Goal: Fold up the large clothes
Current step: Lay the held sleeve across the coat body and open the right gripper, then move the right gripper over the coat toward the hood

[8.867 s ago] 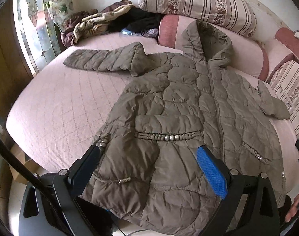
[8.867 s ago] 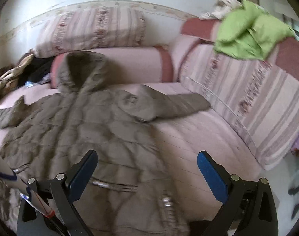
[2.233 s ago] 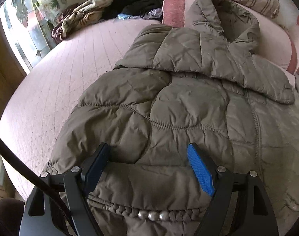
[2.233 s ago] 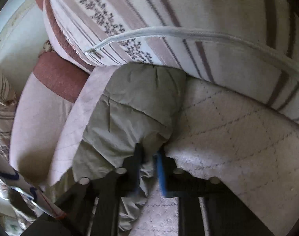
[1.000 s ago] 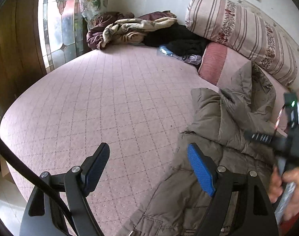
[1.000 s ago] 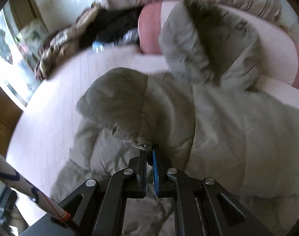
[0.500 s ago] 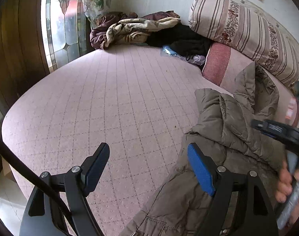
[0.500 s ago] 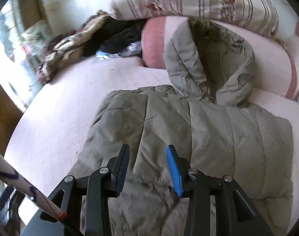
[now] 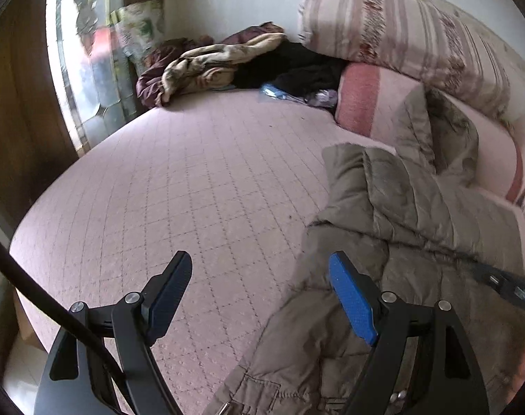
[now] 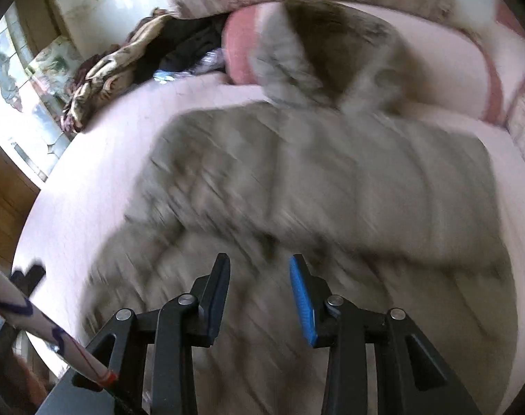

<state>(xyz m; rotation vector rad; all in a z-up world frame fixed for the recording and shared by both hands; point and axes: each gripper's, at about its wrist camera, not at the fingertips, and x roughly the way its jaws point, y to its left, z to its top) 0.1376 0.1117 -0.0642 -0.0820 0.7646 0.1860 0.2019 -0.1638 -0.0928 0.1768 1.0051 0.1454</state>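
An olive quilted hooded jacket [image 9: 393, 228] lies on the pink bed [image 9: 179, 186] with both sleeves folded in over its front; its hood [image 9: 435, 131] rests against a pink bolster. My left gripper [image 9: 259, 283] is open and empty, above the bed at the jacket's left edge. My right gripper [image 10: 259, 283] is open and empty, above the jacket's [image 10: 314, 180] lower body; that view is motion-blurred. The right tool's tip [image 9: 504, 283] shows at the right of the left wrist view.
A heap of other clothes [image 9: 227, 62] lies at the bed's far corner by a stained-glass window [image 9: 89, 52]. Striped cushions [image 9: 400, 34] and a pink bolster [image 9: 369, 97] line the back. Wooden panelling [image 9: 17, 103] stands left. Bare bed lies left of the jacket.
My right gripper let go of the right sleeve after carrying it across the jacket, opened, and is drawing back fast. My left gripper stays open and shifted slightly.
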